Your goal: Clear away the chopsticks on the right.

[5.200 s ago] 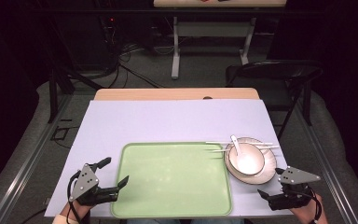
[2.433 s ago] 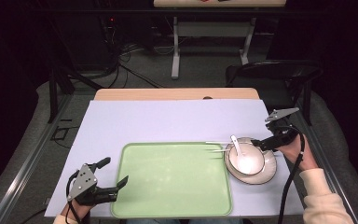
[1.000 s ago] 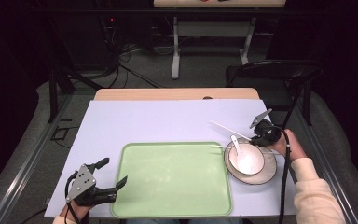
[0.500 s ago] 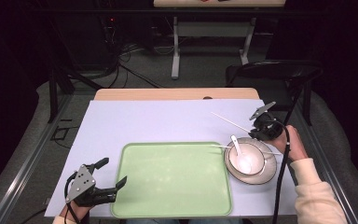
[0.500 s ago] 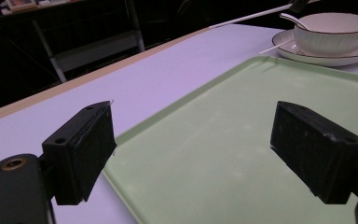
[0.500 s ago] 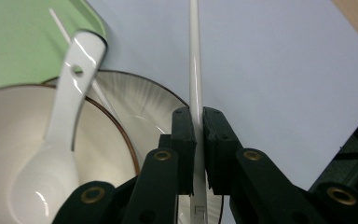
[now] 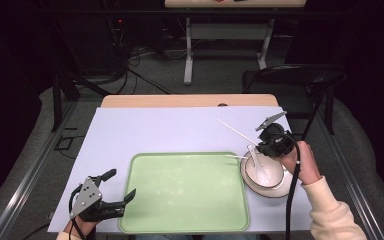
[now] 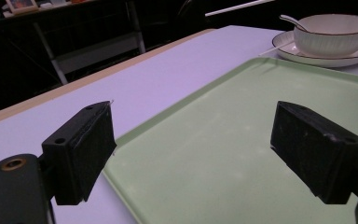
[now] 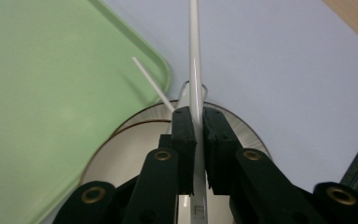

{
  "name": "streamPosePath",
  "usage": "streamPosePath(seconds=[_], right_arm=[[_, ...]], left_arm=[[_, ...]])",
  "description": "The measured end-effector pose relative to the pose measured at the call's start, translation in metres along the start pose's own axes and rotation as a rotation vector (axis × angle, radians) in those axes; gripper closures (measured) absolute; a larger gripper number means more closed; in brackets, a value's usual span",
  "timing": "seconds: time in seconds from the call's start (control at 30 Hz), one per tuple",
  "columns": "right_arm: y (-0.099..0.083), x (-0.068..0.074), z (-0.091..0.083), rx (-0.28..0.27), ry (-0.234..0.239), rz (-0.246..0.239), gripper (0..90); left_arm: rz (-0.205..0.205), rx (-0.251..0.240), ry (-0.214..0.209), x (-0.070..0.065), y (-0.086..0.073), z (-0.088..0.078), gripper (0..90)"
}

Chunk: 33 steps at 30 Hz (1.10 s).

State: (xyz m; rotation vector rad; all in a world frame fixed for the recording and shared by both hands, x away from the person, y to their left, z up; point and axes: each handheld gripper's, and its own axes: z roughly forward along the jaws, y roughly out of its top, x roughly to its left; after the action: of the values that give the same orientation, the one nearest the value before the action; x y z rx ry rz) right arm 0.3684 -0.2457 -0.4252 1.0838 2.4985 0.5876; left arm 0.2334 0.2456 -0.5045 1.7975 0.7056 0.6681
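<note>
My right gripper (image 7: 266, 138) hovers over the far rim of a white bowl (image 7: 263, 170) and is shut on a white chopstick (image 7: 235, 129) that points up-left, off the table. In the right gripper view the chopstick (image 9: 195, 56) runs between the shut pads of my right gripper (image 9: 199, 116). A second chopstick (image 7: 236, 157) lies from the plate (image 7: 275, 191) onto the green tray (image 7: 185, 190). A white spoon (image 7: 254, 152) leans in the bowl. My left gripper (image 7: 121, 183) stands open at the tray's near-left corner, with nothing between the jaws of my left gripper (image 8: 191, 140).
A lavender mat (image 7: 170, 130) covers the table, with a wooden strip (image 7: 180, 100) at its far edge. A dark chair (image 7: 290, 80) stands beyond the right corner. The tray's surface (image 8: 214, 154) is bare, and the bowl (image 8: 334, 35) sits past its far corner.
My right gripper has lifted the chopstick higher above the bowl and drifted slightly left. The left gripper has stayed put.
</note>
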Motion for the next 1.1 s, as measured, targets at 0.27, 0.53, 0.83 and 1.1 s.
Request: streamPosePath(seconds=[0.27, 0.53, 0.83, 1.1], right_arm=[[0.005, 0.042, 0.0, 0.018, 0.035, -0.015, 83.8], [-0.005, 0.076, 0.011, 0.025, 0.072, 0.002, 83.8], [-0.017, 0.095, 0.027, 0.061, 0.107, 0.029, 83.7], [-0.031, 0.106, 0.047, 0.088, 0.118, 0.111, 83.7]], left_arm=[[0.002, -0.005, 0.002, 0.0, 0.0, 0.0, 13.0], [0.007, -0.005, 0.003, 0.0, 0.0, -0.001, 12.7], [0.006, -0.007, 0.005, 0.0, 0.0, -0.001, 12.5], [0.006, -0.01, 0.007, 0.0, 0.0, -0.001, 12.5]])
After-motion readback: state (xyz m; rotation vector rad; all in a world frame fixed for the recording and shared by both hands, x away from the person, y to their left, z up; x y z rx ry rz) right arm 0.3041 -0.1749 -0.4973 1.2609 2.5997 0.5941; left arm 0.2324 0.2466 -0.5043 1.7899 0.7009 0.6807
